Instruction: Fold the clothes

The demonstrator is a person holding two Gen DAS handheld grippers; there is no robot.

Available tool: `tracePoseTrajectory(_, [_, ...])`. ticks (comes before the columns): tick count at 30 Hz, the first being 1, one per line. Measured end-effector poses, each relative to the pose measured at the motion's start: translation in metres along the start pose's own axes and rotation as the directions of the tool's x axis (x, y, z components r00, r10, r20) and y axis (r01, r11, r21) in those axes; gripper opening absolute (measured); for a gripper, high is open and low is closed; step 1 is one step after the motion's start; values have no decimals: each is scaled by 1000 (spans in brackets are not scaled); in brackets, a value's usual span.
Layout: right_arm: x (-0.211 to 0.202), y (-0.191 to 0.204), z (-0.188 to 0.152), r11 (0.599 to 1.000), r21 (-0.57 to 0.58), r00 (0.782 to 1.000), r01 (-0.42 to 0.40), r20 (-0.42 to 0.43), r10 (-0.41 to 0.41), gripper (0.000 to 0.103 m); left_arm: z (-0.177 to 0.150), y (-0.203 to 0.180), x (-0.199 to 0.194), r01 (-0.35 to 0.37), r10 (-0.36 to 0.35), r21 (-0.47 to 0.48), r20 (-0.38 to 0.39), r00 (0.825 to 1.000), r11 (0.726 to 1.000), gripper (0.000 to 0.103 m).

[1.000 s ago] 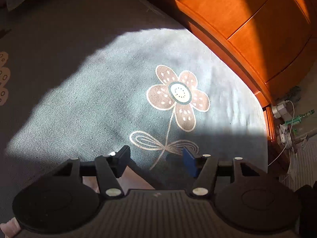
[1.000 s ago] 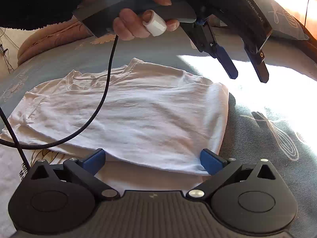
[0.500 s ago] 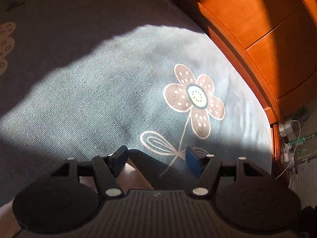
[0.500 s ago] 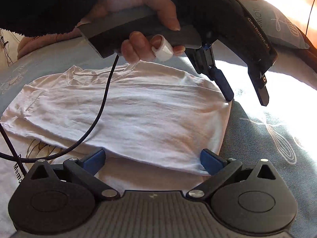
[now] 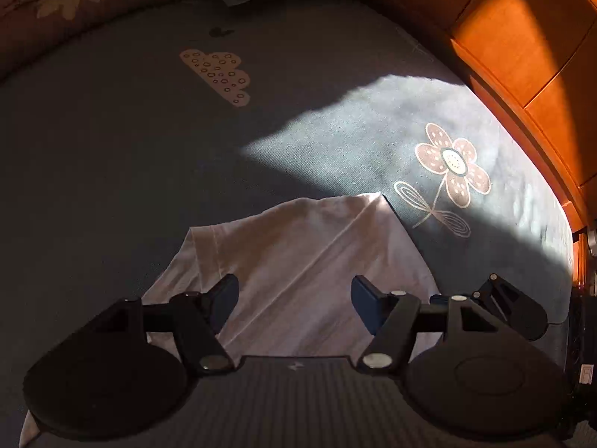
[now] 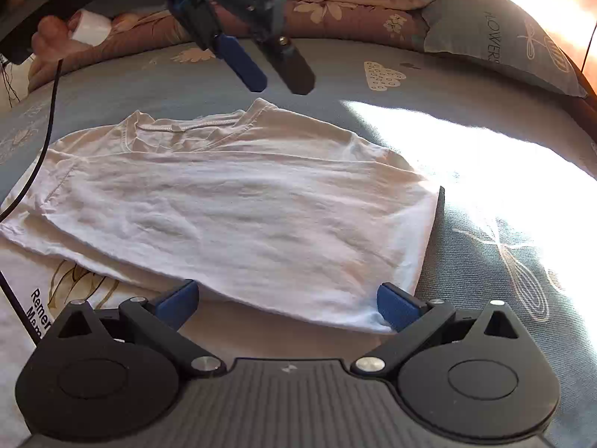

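While the shirt (image 6: 238, 201) lay half-folded on the bed (image 6: 485, 272), its long axis running sideways, the left gripper (image 6: 281, 74) hung spread and empty above the collar, jaws just widened. Nearer the hem, the right gripper (image 6: 287, 304) stood spread, pinching nothing.
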State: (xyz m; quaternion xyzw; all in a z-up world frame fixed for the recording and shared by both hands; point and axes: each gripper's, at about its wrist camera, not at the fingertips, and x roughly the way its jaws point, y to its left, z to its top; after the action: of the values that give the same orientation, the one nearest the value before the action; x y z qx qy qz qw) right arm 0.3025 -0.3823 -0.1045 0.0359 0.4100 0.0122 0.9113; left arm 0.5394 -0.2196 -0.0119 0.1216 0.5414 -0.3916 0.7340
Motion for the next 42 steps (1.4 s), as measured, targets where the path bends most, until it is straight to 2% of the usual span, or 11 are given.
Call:
tracePoseTrajectory(5, [-1,10,13,999,-20,999,-47,19,47,103,-78,43,-15,-102,102,-198,-12,995,975,68])
tracePoseTrajectory(9, [16,4,-1,999,44,999,-16,-49,18,103,-135,45,-6,-170,173,-288,-14,985,942,68])
tracePoseTrajectory(12, [10,8,-13,999,-51,999,9,-46,-11,103,-173,43,-11,-170,189,-361,18,982,917,70])
tracePoseTrajectory(18, [-8,21,-9,986,-161,997,39,-66,-50,103,-186,42,-38,-171,236,-380,131,963,909,72])
tracePoseTrajectory(21, [-8,29,4,990,-135,999,28,-37,-33,103,-187,61,-24,-187,251,-428,97,963,884,75])
tracePoseTrajectory(23, [4,37,8,991,-133,997,24,-74,-34,103,-192,67,-20,-187,256,-449,97,962,874,72])
tracePoseTrajectory(26, [16,47,3,988,-148,990,38,-129,-57,103,-197,56,-39,-170,245,-397,146,959,902,73])
tracePoseTrajectory(32, [-23,54,-9,984,-178,993,-16,-118,-5,103,-241,14,-66,-220,249,-169,176,952,961,74])
tracePoseTrajectory(38, [-24,75,-46,982,-187,973,-27,-230,-17,103,-281,-18,-53,-189,190,-25,161,968,982,76])
tracePoseTrajectory(40, [-25,73,-56,990,-140,983,-19,-185,-8,103,-293,-18,-43,-184,187,-36,131,974,982,76])
tracePoseTrajectory(42, [-27,71,-58,992,-123,986,-19,-168,-2,103,-305,-18,-43,-185,189,-41,162,968,982,78])
